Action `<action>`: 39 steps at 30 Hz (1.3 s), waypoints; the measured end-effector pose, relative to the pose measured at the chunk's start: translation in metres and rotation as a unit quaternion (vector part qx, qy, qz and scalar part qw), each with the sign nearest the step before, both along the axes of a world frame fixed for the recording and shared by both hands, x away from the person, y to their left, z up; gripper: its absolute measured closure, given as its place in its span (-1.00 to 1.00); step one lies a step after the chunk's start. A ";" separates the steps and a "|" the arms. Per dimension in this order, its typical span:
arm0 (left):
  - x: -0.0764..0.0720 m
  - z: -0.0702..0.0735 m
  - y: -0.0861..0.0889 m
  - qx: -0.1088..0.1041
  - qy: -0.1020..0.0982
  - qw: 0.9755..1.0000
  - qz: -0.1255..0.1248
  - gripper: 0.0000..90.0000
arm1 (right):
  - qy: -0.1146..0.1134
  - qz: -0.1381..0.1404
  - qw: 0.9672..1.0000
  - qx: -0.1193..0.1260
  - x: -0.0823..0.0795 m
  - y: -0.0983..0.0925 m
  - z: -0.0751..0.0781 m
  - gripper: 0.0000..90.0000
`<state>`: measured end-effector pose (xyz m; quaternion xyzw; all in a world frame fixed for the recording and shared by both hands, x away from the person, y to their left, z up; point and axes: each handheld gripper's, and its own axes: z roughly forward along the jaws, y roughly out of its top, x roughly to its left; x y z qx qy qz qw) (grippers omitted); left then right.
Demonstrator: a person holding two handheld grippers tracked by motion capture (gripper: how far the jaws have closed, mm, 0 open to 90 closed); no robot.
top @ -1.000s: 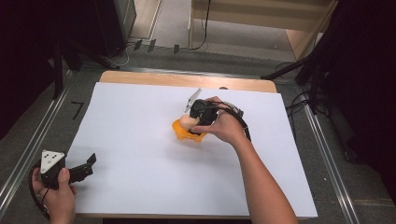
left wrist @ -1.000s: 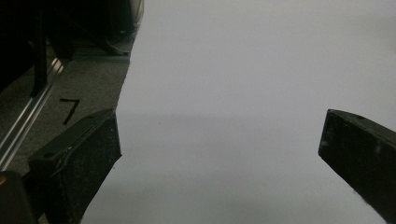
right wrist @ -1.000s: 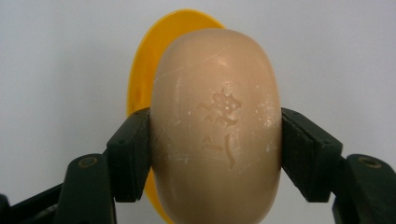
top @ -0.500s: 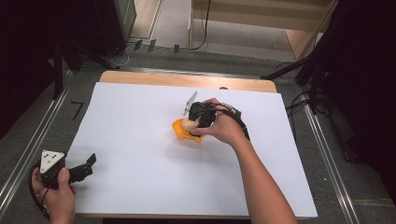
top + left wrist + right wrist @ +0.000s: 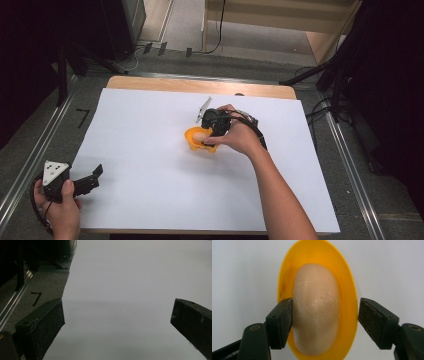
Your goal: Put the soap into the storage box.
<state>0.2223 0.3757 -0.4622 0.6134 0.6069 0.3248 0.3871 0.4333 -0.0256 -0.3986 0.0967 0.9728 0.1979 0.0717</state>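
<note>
Right gripper (image 5: pixel 325 322) jaws just opening, apart around beige egg (image 5: pixel 317 307) in yellow dish (image 5: pixel 348 285), mid-sheet; left gripper (image 5: pixel 117 322) spread wide at sheet's near-left edge.

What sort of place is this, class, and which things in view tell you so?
Probably a lab or recording workshop: a table under a white sheet, metal rails alongside, loose cables on the floor.
</note>
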 end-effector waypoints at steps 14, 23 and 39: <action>0.000 0.000 0.000 0.001 0.000 1.000 0.000 -1.00 | 0.002 -0.067 0.995 0.071 -0.007 -0.036 0.017 -0.45; 0.000 0.000 -0.001 0.002 0.000 1.000 0.000 -1.00 | 0.008 -0.146 0.983 0.114 -0.016 -0.077 0.012 -0.72; -0.001 0.000 -0.001 0.003 -0.001 1.000 0.001 -1.00 | 0.010 -0.226 0.961 0.157 -0.039 -0.130 -0.003 -0.98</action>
